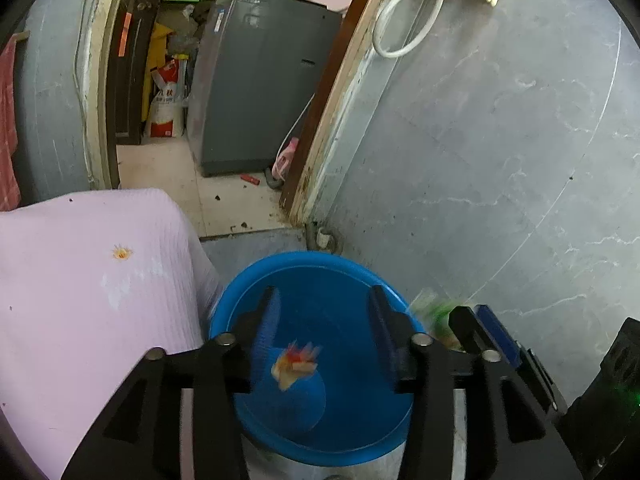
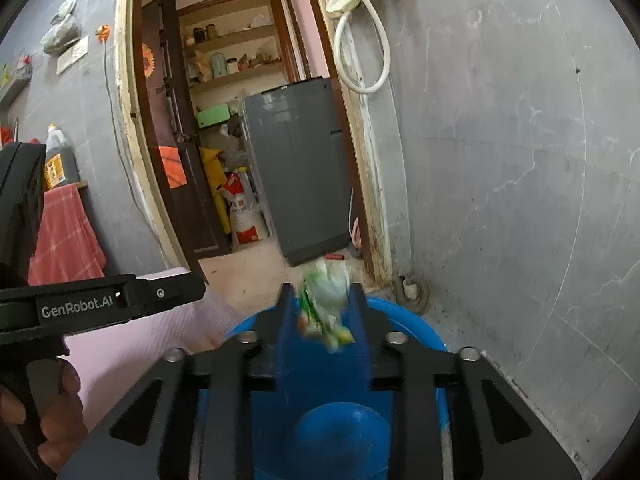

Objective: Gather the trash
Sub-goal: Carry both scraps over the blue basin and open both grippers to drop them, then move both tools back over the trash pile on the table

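Trash: orange scrap (image 1: 296,364) dropped free over blue basin (image 1: 240,308), left fingers (image 1: 324,312) wide. Green wrapper (image 2: 326,308) hung between part-open right fingers (image 2: 324,312) above basin. Light, crumply; pinch mid-body.

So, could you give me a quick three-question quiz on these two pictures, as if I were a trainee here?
1. The basin under both tools is: A red, B blue, C white.
2. True or false: the left gripper is pressing its pads on the orange-red scrap.
3. Which hand's tool has the green-and-white wrapper between its fingers?

Key
1. B.
2. False: the scrap sits clear of both fingers, over the basin.
3. The right gripper.
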### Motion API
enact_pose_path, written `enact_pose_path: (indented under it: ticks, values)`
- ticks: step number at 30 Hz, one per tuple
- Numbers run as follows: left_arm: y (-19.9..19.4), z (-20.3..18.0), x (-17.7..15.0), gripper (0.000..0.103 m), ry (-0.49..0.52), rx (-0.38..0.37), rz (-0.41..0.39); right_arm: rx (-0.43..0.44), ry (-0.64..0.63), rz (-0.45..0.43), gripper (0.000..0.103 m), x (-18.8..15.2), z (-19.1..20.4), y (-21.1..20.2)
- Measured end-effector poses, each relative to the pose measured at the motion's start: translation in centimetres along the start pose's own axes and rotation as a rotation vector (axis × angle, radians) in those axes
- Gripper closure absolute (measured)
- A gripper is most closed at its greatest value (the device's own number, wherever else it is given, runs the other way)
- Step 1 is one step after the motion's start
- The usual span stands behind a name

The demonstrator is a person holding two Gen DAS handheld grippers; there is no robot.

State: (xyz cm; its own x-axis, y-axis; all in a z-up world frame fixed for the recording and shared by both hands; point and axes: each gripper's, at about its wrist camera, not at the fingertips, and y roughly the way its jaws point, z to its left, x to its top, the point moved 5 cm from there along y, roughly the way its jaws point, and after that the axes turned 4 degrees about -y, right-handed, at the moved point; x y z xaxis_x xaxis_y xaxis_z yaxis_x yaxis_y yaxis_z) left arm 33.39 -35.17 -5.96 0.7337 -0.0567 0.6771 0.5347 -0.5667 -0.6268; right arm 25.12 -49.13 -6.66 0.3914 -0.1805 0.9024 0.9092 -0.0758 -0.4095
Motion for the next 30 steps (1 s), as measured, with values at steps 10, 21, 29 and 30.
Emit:
enact_pose_path:
  ticks: [10, 21, 29, 30]
  values:
    - [-5.5, 2.0, 1.6, 0.034, -0.068, 0.0, -0.128, 0.013, -0.002, -0.092, 0.054, 2.6, 1.1, -2.1]
    - [-16.8, 8.8, 2.8, 0.002, -0.074, 0.194, -0.401, 0.125, -0.05, -0.224, 0.0, 6.5, 7.5, -6.1]
    - [-24.1, 14.1, -0.4, 0.002, -0.076, 0.343, -0.505, 0.261, -0.082, -0.243, 0.0, 6.9, 14.8, -6.8]
    - [-24.9, 15.0, -1.0, 0.002, -0.086, 0.362, -0.509, 0.28, -0.086, -0.244, 0.0, 6.8, 15.8, -6.7]
